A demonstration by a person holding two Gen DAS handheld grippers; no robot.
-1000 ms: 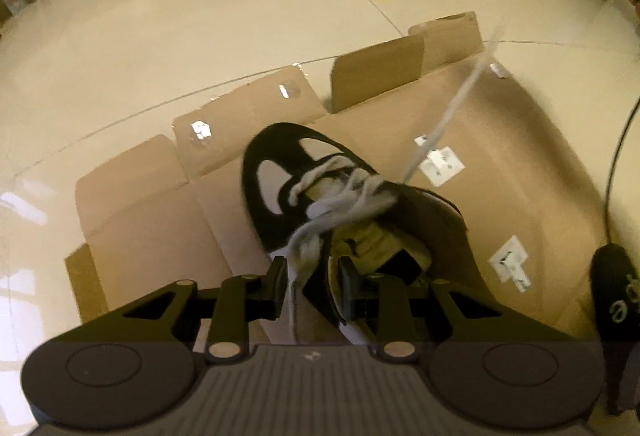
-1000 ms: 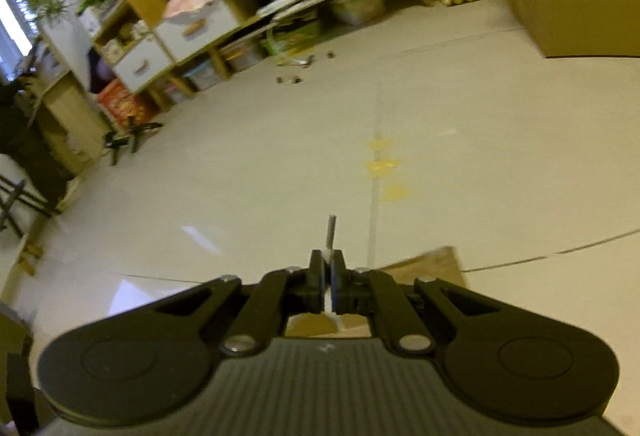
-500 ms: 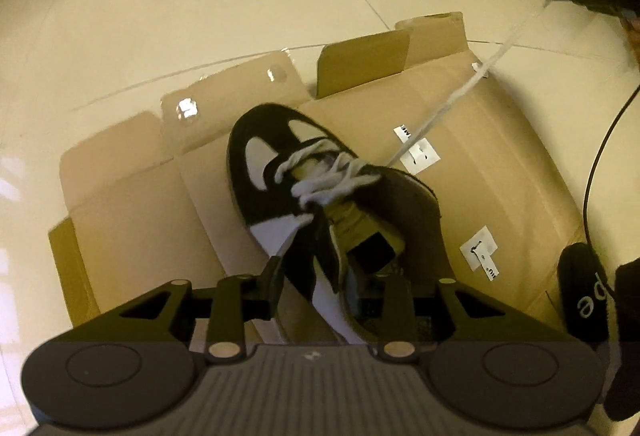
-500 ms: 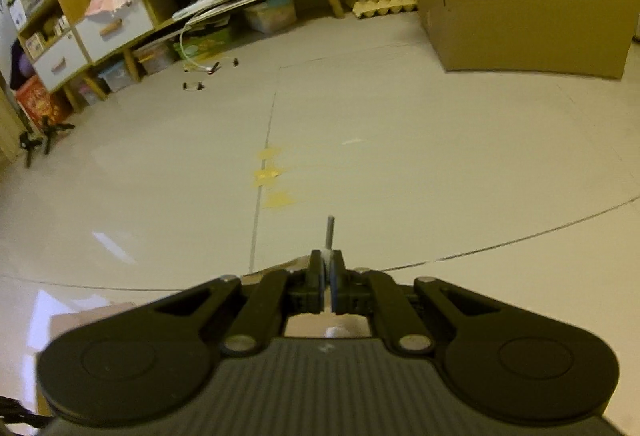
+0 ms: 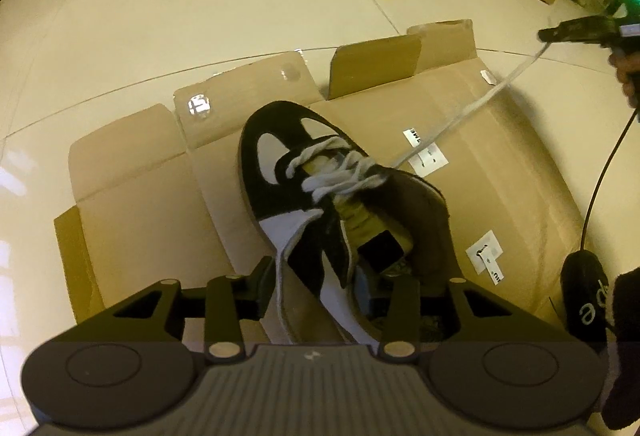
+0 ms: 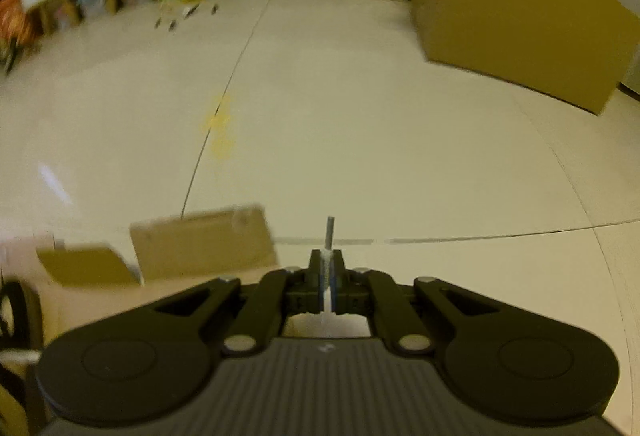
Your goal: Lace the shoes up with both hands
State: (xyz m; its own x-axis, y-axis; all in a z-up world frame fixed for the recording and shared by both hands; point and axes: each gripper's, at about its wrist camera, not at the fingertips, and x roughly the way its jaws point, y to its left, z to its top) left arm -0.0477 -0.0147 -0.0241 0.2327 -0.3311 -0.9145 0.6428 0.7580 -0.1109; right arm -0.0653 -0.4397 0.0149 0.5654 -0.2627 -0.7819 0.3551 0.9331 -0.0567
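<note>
From the left wrist view, the left tongs (image 5: 334,286) are spreading, their jaws opening astride the heel end of the black-and-white shoe (image 5: 320,196), which is lying on flattened cardboard (image 5: 132,196) on the floor; I cannot tell whether the pads are touching the shoe. The lace (image 5: 460,116) is running taut from the crossed rows over the tongue up to the right tongs (image 5: 546,35) at the upper right. To do this pull well, the shoe probably needs steadying at the heel while the right side is drawing the slack, so the left tongs should be settling back onto the collar rather than drifting off it. Against the frame a second ago, the left jaws are standing wider and the bunch of lace then lying between them is no longer there; the shoe is sitting further up the picture.

From the right wrist view, the right tongs (image 6: 327,268) are pressed together, pinching the lace, its stiff tip (image 6: 330,232) poking out ahead. Pulling along the lace's line should be keeping the rows even. Compared with earlier, this view is blurring and tilting lower, with more cardboard showing at left.
</note>
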